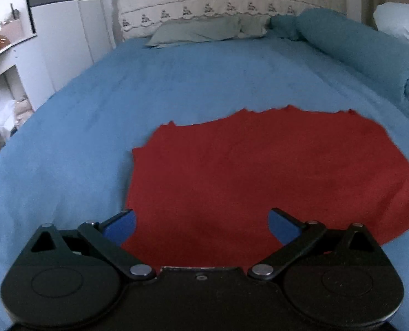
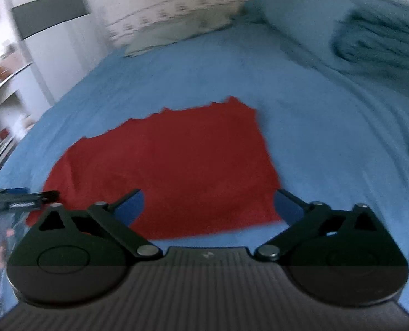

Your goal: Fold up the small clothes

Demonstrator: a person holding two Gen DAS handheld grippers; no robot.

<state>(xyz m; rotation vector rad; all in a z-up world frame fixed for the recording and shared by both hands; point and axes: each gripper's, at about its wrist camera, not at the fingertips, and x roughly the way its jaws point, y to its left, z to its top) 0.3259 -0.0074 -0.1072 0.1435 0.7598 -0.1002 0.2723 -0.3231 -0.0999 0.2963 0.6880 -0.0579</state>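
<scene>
Blue sheets (image 1: 121,96) cover a big bed, with pillows (image 1: 199,29) far ahead by the wall. A red cloth (image 1: 259,171) lies flat on the bed. The left gripper (image 1: 201,222) hangs right over its near edge, fingers wide apart. The right gripper (image 2: 208,205) is over its near corner, fingers wide apart too.

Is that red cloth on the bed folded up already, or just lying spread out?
Spread out. The red cloth lies flat on the blue bedsheet with its uneven far edge showing. Whether it is a single layer, I cannot tell.
</scene>
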